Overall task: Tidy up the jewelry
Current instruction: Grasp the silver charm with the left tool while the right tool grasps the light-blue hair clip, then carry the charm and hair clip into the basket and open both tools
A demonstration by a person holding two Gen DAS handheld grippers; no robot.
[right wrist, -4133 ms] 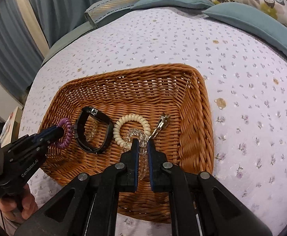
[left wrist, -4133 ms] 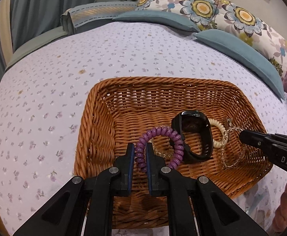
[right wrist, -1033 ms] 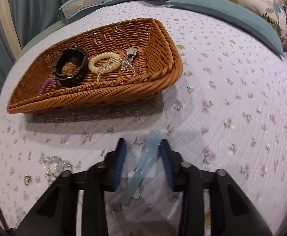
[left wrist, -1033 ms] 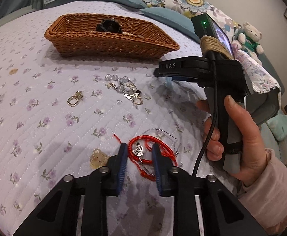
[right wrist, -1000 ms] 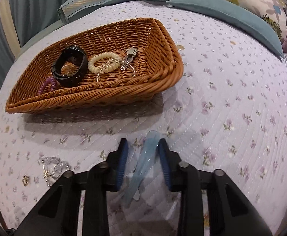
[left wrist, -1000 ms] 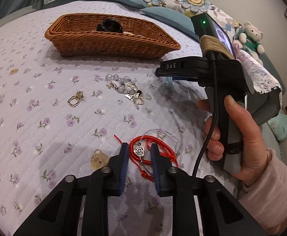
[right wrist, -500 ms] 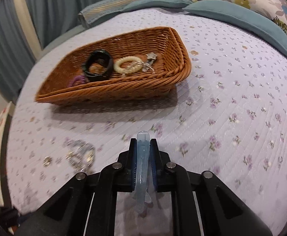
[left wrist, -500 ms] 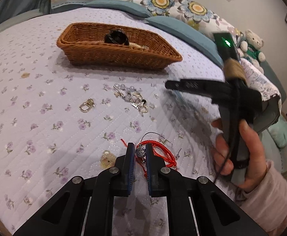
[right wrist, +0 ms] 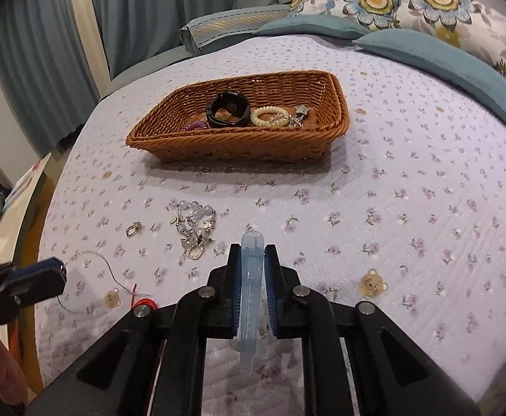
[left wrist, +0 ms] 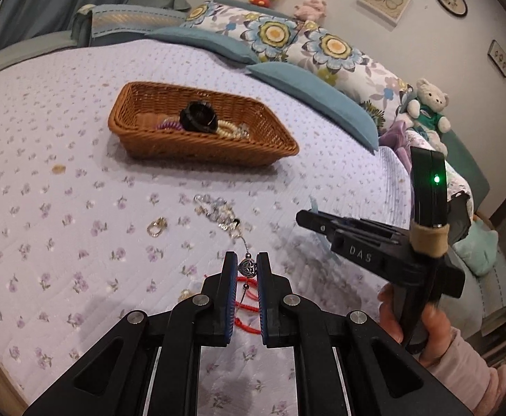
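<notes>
Left gripper (left wrist: 246, 270) pinches red cord (left wrist: 247, 308) at its charm; loose loops dangle and may snag. Right gripper (right wrist: 253, 263) clamps blue clip (right wrist: 251, 298), seemingly firm. Basket (right wrist: 239, 145) well ahead; either could slip mid-carry.

"DAS" in white letters on side of right hand-held gripper (left wrist: 306, 216); nothing else legible.

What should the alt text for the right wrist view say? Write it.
The right hand-held gripper is shut on a translucent blue hair clip above a floral bedspread. Beyond sit a wicker basket of jewelry and a loose beaded bracelet.
</notes>
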